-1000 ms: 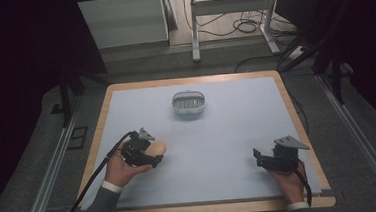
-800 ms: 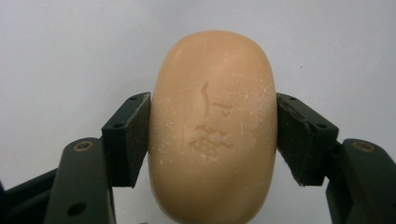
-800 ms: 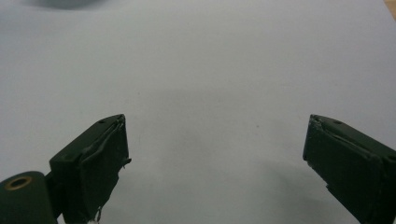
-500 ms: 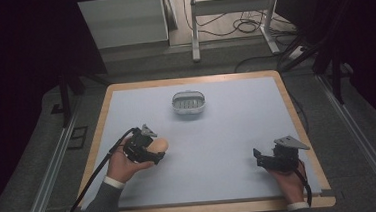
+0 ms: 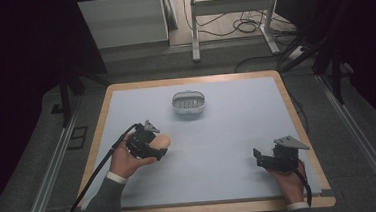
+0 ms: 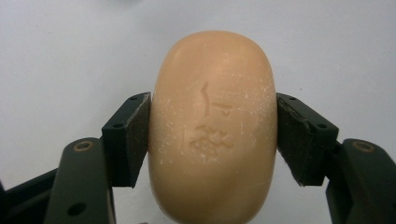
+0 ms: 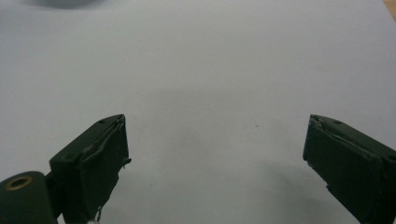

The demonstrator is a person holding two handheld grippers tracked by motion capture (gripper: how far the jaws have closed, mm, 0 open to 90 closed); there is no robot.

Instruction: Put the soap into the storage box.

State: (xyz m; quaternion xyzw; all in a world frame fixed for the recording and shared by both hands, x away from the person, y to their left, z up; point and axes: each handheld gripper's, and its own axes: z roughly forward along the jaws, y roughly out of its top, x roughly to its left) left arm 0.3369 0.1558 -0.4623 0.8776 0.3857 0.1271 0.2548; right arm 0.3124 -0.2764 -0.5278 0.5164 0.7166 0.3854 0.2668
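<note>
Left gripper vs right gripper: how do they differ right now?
The left gripper is shut on the soap bar, a pad against each side; the right gripper stands open with nothing between its jaws. In the high view the left gripper is at the table's left, nearer the soap dish; the right gripper sits by the near right corner. Both have black jaws and are hand-held.

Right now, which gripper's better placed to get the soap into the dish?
Left. The left gripper is already shut on the soap, with the soap dish ahead of it. The right gripper rests open near the table's right edge, holding nothing.
</note>
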